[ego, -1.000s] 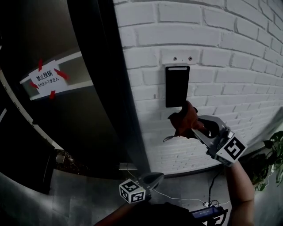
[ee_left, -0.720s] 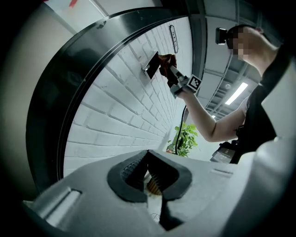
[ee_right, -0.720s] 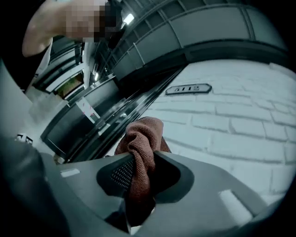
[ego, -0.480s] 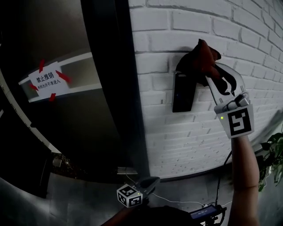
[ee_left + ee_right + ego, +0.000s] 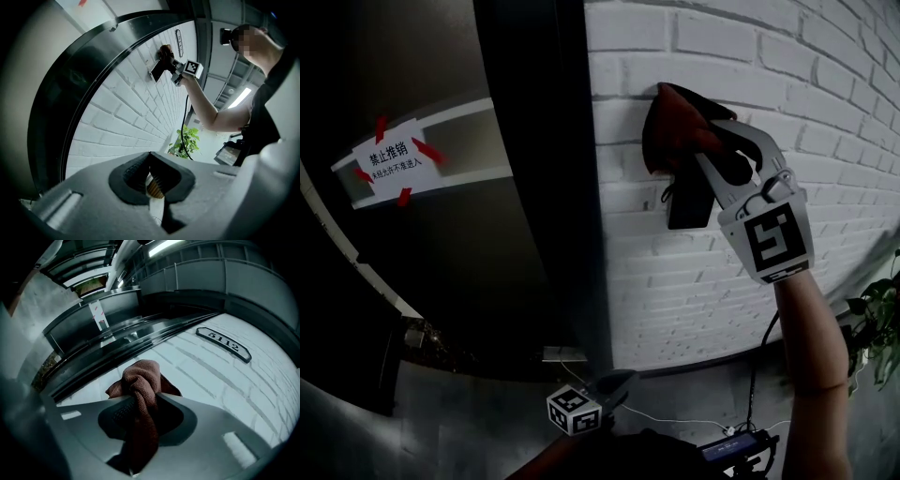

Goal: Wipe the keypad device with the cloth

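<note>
A black keypad device (image 5: 686, 208) hangs on the white brick wall (image 5: 834, 141). My right gripper (image 5: 698, 141) is shut on a reddish-brown cloth (image 5: 673, 124), which is pressed against the device's upper part and hides its top. The right gripper view shows the cloth (image 5: 140, 385) bunched between the jaws of that gripper (image 5: 143, 401); the device is hidden behind it. My left gripper (image 5: 605, 394) hangs low, far below the device, shut and holding nothing. From the left gripper view (image 5: 152, 159) the cloth (image 5: 165, 50) and the device (image 5: 157, 72) appear far up the wall.
A dark metal door frame (image 5: 534, 187) runs down just left of the device. A paper notice (image 5: 389, 159) is taped on the dark panel at the left. A number plate (image 5: 224, 344) is fixed higher on the wall. A plant (image 5: 877, 323) and cables (image 5: 741, 441) are at the floor.
My right gripper rose with the cloth from below the device to its top, then shifted left across it. The left gripper stayed low.
</note>
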A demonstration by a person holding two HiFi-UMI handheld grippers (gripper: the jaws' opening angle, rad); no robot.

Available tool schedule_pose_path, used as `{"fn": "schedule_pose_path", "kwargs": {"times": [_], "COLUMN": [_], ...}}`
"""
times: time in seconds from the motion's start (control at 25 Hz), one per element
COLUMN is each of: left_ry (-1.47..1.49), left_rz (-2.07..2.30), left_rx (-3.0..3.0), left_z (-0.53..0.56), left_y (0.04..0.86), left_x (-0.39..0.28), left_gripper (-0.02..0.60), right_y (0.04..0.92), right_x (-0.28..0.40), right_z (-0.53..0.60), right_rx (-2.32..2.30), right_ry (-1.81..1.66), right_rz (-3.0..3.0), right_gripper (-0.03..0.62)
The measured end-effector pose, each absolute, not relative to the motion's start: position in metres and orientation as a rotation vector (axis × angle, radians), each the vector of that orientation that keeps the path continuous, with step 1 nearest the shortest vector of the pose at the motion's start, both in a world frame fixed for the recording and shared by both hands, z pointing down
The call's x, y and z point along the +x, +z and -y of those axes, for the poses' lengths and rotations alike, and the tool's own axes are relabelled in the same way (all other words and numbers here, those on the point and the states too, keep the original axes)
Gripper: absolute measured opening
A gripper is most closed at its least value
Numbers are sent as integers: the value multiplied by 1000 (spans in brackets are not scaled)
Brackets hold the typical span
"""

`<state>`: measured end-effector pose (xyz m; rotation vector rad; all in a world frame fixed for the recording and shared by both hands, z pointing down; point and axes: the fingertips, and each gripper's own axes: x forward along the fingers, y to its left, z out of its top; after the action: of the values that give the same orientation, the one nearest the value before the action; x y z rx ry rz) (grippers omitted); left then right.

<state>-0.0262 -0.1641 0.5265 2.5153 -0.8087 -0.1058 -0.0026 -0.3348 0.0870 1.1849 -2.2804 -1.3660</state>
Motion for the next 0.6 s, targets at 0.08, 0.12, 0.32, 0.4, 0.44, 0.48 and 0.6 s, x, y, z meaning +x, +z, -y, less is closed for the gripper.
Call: {"fn": "schedule_pose_path", "kwargs": {"times": [0.08, 0.12, 0.32, 0.4, 0.44, 0.48, 0.6], "left_ry": [-105, -104, -96, -91, -88, -85, -75], "left_rz": [803, 801, 791, 785, 779, 771, 746], "left_rx": [2513, 2510, 2505, 2508, 2510, 2513, 2522], "left_z": [162, 161, 161, 162, 162, 162, 160], "left_y": [527, 529, 532, 531, 531, 531, 530], "left_x": [-26, -25, -24, -23, -21, -19, -11], "left_gripper": [5, 5, 5, 5, 5, 5, 5], "right_y": [94, 98, 121, 133, 143, 154, 194], "right_x": [-15, -20, -36, -36, -36, -36, -34], "right_z": [330, 327, 316, 316, 316, 316, 315], "right_rx": [1148, 1126, 995, 971, 950, 919, 808], "right_ry": [-1393, -1412, -1439, -1457, -1460, -1452, -1393], "right_rz": [2193, 2145, 2118, 2058, 2021, 1992, 1959], "right_gripper": [94, 94, 95, 94, 94, 94, 94]}}
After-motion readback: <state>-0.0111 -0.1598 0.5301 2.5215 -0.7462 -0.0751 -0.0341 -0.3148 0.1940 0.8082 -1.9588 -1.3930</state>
